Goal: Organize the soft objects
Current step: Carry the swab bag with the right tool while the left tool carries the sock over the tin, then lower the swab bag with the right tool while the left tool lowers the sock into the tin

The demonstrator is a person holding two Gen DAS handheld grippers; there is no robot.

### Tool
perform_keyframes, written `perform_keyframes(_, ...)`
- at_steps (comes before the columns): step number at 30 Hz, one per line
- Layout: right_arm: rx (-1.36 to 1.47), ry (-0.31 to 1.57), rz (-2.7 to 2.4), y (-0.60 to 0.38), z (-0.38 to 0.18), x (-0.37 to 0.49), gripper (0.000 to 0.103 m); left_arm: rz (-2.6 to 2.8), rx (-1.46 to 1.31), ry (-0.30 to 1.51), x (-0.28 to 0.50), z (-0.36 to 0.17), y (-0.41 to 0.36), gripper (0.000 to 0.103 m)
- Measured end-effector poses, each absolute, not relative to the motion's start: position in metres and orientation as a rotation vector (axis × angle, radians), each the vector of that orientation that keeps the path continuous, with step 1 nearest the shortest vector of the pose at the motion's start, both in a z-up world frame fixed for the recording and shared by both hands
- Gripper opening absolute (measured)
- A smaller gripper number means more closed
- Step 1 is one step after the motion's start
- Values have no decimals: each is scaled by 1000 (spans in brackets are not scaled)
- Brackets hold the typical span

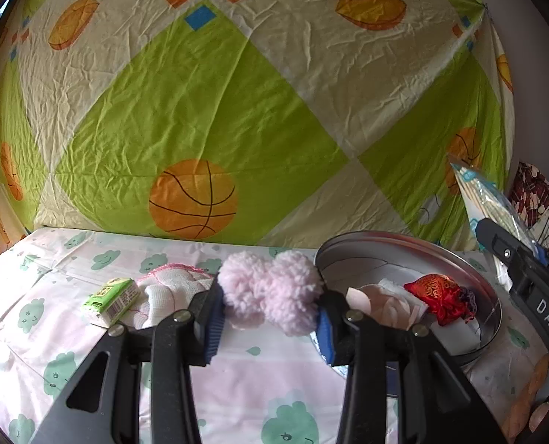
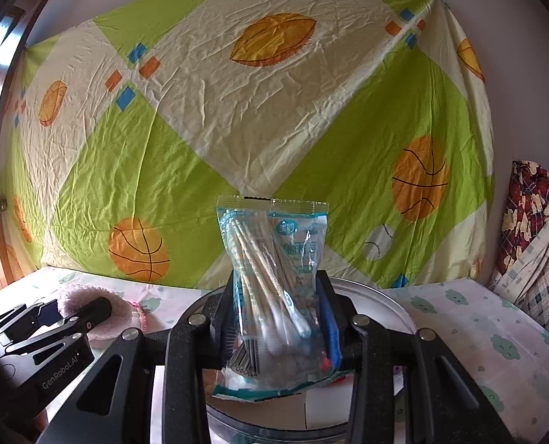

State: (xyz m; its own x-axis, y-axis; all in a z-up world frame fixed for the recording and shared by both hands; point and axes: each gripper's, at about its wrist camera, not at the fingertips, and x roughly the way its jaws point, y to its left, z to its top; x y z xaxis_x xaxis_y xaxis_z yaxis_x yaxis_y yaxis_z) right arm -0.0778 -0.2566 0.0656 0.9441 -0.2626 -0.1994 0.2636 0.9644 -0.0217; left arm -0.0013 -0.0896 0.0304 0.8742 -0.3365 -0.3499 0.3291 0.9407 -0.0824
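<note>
The left gripper (image 1: pixel 270 318) clenches a pink pompom (image 1: pixel 270 292) beside the metal tin (image 1: pixel 491 296). Above the tin, the right gripper (image 2: pixel 280 318) grasps a cotton-swab packet (image 2: pixel 274 277). Its slick plastic could slip free and miss the tin.

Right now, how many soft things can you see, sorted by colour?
Pink: 1, the fluffy pompom held in the left tool
White: 2, the knitted cloth and the white pads in the tin
Red: 1, the pouch in the tin
Green: 1, the tissue pack
Total: 5
</note>
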Motion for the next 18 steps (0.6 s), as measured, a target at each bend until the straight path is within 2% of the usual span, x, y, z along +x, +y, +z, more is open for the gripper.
perform_keyframes(18, 32, 185, -349, -300, 73, -84, 40, -392, -40, 301, -7, 60, -114, 40)
